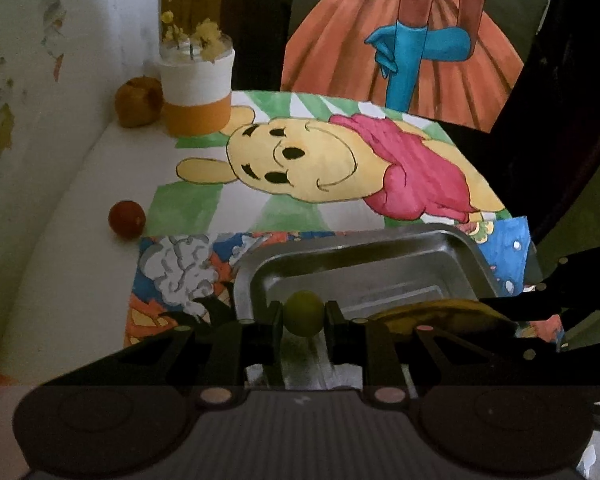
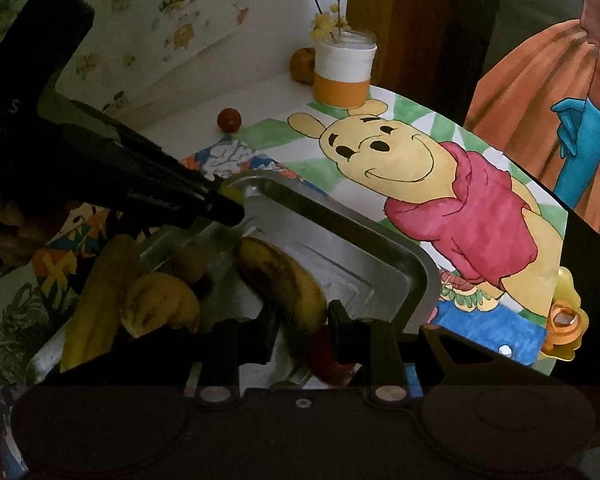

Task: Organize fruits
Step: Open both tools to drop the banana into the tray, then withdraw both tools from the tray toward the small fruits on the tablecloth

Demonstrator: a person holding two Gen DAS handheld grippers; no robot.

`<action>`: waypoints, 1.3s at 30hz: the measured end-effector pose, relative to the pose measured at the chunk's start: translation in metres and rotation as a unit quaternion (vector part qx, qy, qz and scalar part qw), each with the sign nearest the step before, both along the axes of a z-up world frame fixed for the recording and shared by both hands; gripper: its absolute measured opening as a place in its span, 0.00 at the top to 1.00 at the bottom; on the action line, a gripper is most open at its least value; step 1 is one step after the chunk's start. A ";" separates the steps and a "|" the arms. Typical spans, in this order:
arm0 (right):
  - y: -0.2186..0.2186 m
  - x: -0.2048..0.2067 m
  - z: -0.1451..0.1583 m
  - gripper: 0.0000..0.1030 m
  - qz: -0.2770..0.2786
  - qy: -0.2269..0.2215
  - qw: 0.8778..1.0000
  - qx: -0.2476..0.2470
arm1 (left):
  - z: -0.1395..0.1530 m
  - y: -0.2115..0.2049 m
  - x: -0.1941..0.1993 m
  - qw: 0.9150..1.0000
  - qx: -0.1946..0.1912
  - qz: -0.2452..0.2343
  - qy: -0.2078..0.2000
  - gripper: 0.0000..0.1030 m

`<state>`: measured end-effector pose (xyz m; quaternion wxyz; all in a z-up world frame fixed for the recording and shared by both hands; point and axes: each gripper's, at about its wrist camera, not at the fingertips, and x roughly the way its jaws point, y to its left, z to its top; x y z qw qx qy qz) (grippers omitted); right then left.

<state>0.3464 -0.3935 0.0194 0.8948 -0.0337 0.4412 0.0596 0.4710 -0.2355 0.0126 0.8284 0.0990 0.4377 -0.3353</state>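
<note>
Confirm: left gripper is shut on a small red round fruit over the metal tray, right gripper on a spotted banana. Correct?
Not quite. The left gripper is shut on a small green round fruit, not a red one; the left wrist view shows it. The small red round fruit sits on the white surface, outside the metal tray. The right gripper is on the spotted banana.
</note>
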 end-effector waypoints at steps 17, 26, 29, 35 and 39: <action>0.002 -0.035 0.024 0.38 -0.054 -0.038 0.998 0.022 | 0.008 0.014 -0.014 0.999 -0.004 0.032 0.017 0.68; 0.023 -0.075 0.041 0.20 -0.073 -0.061 0.995 0.027 | 0.029 0.046 -0.048 0.997 -0.027 0.072 0.005 0.21; 0.031 -0.087 0.044 0.16 -0.082 -0.064 0.994 0.032 | 0.035 0.059 -0.062 0.996 -0.032 0.079 -0.002 0.12; 0.048 -0.114 0.050 0.08 -0.103 -0.064 0.992 0.046 | 0.045 0.090 -0.090 0.994 -0.038 0.102 -0.014 0.00; 0.061 -0.132 0.051 0.04 -0.123 -0.049 0.989 0.063 | 0.045 0.112 -0.108 0.993 -0.040 0.107 -0.003 0.00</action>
